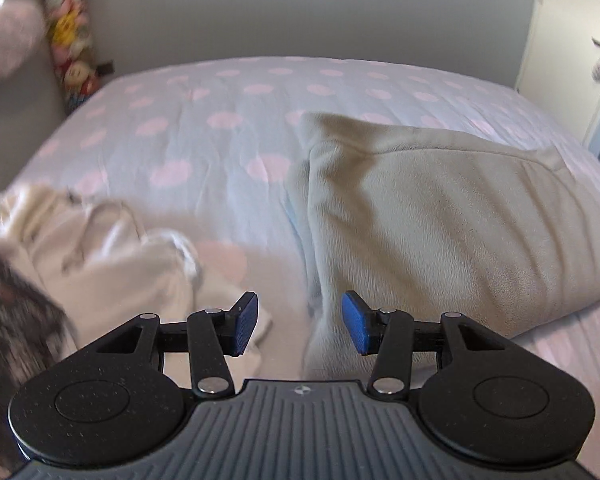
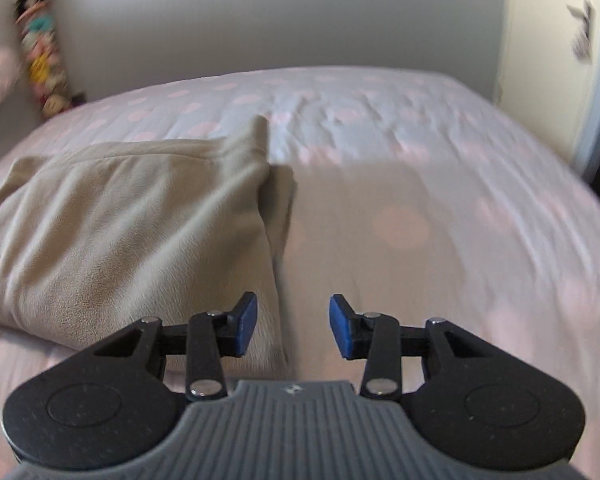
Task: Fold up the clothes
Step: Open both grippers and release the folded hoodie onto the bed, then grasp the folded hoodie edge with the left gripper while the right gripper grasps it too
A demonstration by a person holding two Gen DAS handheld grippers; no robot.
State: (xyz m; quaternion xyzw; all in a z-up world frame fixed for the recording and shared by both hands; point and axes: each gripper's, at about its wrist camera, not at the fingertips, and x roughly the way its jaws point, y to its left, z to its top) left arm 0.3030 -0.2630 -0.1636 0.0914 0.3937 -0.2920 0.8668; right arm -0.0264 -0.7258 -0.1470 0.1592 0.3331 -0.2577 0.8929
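A: Left view: your left gripper (image 1: 299,326) hangs wide, holding nothing, over the folded beige fleece (image 1: 440,216) mid-bed (image 1: 220,120).

B: Right view: right gripper (image 2: 293,326) wide too, straddling the fleece's edge, likely lining up 1 fold.

Home bedroom: bed (image 2: 380,128) w/ pink-dotted sheet, stuffed toys (image 1: 70,36) stacked in wall corner, door (image 1: 560,40).

Right gripper above a beige fleece garment on the bed

The right gripper (image 2: 293,326) has its blue pads apart and holds nothing. The folded beige fleece garment (image 2: 112,232) lies at left of frame on the pink-dotted bedspread (image 2: 440,184), its edge below the left pad.
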